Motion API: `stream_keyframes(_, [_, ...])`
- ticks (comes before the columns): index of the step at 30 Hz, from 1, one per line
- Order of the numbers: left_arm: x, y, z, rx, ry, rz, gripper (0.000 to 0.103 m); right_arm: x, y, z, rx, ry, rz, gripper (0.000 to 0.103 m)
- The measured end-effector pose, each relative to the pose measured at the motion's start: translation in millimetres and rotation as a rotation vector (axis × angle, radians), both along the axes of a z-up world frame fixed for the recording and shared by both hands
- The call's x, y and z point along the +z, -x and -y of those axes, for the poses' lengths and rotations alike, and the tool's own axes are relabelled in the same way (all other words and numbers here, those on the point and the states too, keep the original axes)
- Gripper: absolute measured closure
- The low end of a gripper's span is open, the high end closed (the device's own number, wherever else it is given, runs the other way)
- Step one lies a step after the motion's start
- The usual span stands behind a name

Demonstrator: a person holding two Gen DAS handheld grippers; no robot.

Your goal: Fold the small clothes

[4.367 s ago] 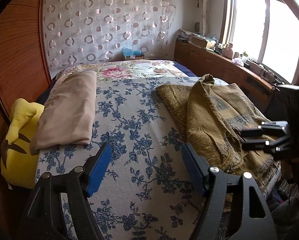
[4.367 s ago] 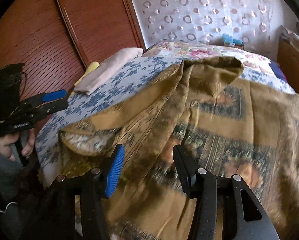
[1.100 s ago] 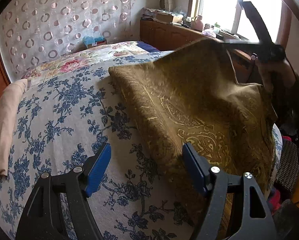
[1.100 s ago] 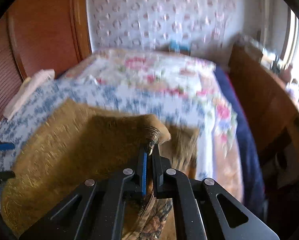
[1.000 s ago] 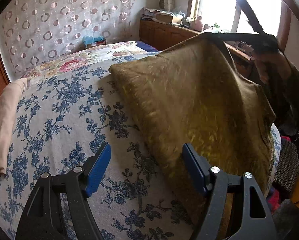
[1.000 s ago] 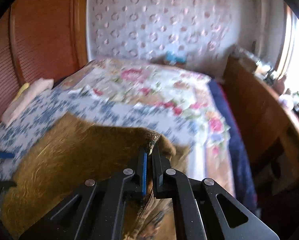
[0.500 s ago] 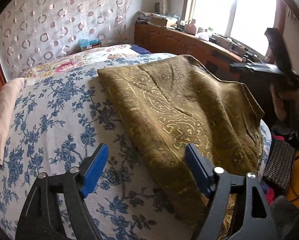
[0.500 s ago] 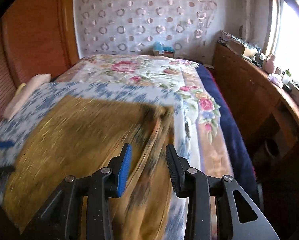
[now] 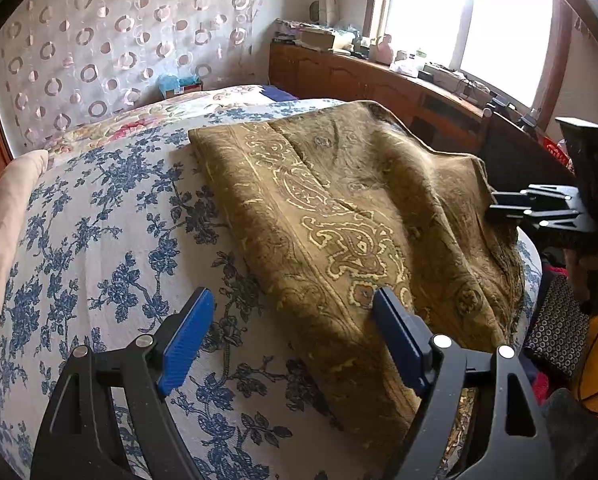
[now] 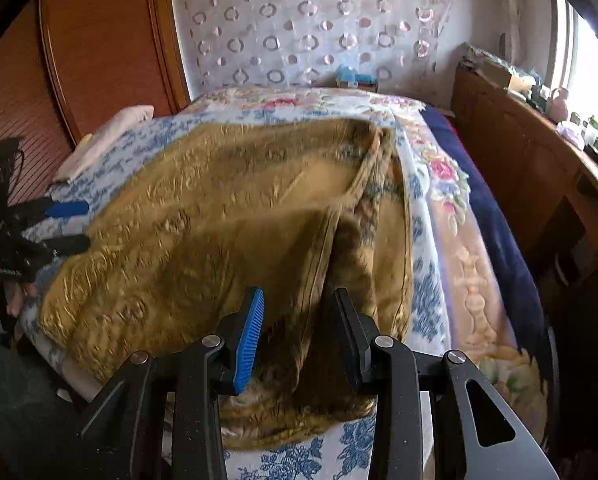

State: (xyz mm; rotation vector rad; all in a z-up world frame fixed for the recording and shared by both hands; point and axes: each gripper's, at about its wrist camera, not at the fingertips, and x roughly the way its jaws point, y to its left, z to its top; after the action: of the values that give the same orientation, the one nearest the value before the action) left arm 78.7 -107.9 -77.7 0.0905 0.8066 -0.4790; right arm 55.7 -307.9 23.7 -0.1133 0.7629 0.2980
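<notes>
Now the olive-gold paisley-patterned woven garment (image 9: 351, 208) lies spread over the right half of the bed with the blue-and-white floral cover (image 9: 99, 240), its right side running down to the bed's right edge, where a second ago its far corner was held up in the air. The right gripper (image 10: 297, 334), which then pinched that corner, stands part open and grips nothing, though a ridge of the cloth rises between its pads without being pressed. The fold-over looks laid down; smoothing or the next fold would likely follow.

At the left edge of the bed a folded beige cloth (image 9: 7, 224) lies well apart from the garment. The left gripper (image 9: 291, 340) hangs wide open and empty over the near edge, its left pad above bare cover, its right pad over the garment's near border, and its jaws have widened a little.

The left wrist view shows the paisley face sharply, a seam line across the top layer and the right gripper at the cloth's right edge. The right wrist view, blurred, alone shows the doubled layers along the right side, the navy blanket (image 10: 495, 220) beyond, and the left gripper by the wooden wardrobe (image 10: 99, 40).
</notes>
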Motion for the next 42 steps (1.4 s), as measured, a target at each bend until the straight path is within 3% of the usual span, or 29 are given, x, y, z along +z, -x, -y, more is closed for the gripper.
stream_keyframes(2, [-0.6,0.8,1.2,0.000,-0.005,-0.001,0.021,-3.8,0.9,3.0,-0.009,0.004,-0.014,0.074])
stream_keyframes(4, [-1.1,0.7,2.1,0.000,-0.005,-0.003,0.021,-5.1,2.4,6.3,0.003,-0.005,-0.023,0.094])
stream_keyframes(5, [-1.3,1.1,2.4,0.001,-0.006,-0.004,0.021,-3.1,5.0,7.3,0.018,-0.015,-0.020,0.096])
stream_keyframes(14, [-1.0,4.6,4.9,-0.012,0.006,-0.013,0.021,38.1,39.3,36.7,0.017,0.004,0.062,0.097])
stream_keyframes(20, [-5.9,11.9,6.6,-0.030,0.007,-0.039,0.021,23.8,40.1,40.5,-0.002,0.022,0.001,0.097])
stream_keyframes(21, [-7.6,13.1,6.7,-0.033,0.006,-0.046,0.021,24.0,40.3,37.9,-0.009,0.025,0.000,0.095])
stream_keyframes(24, [-12.4,16.7,7.0,-0.038,0.003,-0.060,0.021,25.7,30.3,26.2,-0.037,0.043,0.007,0.071])
stream_keyframes(33, [-14.8,25.7,4.3,-0.040,0.016,-0.068,0.023,37.7,30.5,7.6,-0.046,0.038,0.084,0.068])
stream_keyframes(39, [-14.3,34.6,4.6,-0.068,0.026,-0.071,0.043,35.3,38.5,-8.7,0.005,0.029,0.100,0.066])
stream_keyframes(42, [-13.4,39.6,4.7,-0.084,0.035,-0.077,0.051,33.0,44.6,-11.8,0.038,0.020,0.090,0.053])
